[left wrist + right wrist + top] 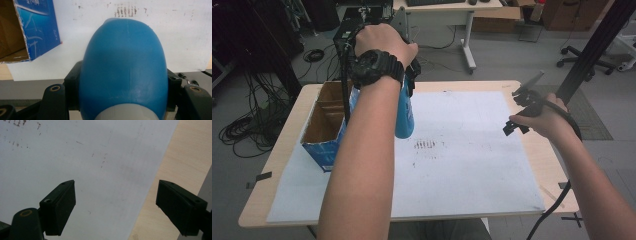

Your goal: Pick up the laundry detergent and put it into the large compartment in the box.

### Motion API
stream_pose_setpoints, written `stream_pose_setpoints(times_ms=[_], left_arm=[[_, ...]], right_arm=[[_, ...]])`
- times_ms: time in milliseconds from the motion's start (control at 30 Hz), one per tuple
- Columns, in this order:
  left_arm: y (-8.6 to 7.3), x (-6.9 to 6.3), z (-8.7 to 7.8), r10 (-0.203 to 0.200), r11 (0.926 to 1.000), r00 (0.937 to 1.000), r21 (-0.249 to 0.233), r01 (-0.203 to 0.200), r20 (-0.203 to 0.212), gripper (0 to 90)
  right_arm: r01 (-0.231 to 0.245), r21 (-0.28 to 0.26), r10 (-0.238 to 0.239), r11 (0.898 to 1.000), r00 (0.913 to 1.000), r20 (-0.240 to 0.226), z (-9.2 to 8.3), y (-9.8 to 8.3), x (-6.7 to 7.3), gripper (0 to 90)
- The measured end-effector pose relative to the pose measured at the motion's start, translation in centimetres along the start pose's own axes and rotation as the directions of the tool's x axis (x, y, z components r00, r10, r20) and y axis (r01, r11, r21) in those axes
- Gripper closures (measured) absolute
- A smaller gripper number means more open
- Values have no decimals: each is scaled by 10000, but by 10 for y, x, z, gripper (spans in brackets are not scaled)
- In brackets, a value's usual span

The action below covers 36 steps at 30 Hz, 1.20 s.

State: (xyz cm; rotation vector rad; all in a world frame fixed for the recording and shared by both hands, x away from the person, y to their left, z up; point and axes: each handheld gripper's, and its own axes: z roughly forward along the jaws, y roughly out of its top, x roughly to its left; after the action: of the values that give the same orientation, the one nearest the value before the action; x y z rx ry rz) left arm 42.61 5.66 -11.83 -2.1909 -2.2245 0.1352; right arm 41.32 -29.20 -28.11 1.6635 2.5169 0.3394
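A blue plastic bottle [404, 115] hangs above the white sheet [472, 150], held up by my left gripper [409, 75], which is shut on it near its neck. In the left gripper view the blue bottle [123, 65] bulges between the two black jaws, its pale cap end at the bottom edge. An open blue cardboard box [326, 127] stands just left of the bottle on the table. My right gripper [517, 112] hovers over the sheet's right edge, open, with nothing between its fingers [58, 207].
The wooden table [542, 150] shows bare along the right of the sheet. Dark smudge marks [426, 145] sit mid-sheet. A black upright post [592, 45] rises at the far right. Cables lie on the floor to the left, and a desk stands beyond the table.
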Motion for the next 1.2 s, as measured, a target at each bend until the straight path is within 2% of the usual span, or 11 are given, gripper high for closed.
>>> stream_pose_setpoints(times_ms=[400, 467, 633, 1200], left_arm=[[8, 29, -3, -179, 9998, 9997, 7, 179, 169, 374], [10, 39, -3, -283, 9996, 9993, 46, 282, 250, 374], [14, 56, -5, -448, 9990, 9984, 54, 446, 346, 374], [23, 96, -12, -921, 9957, 9947, 91, 918, 466, 373]], right_arm=[[31, 95, -32, 9999, 10000, 68, 4, 1, 1, 162], [50, 103, -51, 9999, 10000, 76, 5, 1, 2, 162], [91, 79, -92, 9999, 9999, 71, 5, 4, 3, 161], [140, 83, -140, 9999, 9999, 38, 6, 7, 4, 160]])
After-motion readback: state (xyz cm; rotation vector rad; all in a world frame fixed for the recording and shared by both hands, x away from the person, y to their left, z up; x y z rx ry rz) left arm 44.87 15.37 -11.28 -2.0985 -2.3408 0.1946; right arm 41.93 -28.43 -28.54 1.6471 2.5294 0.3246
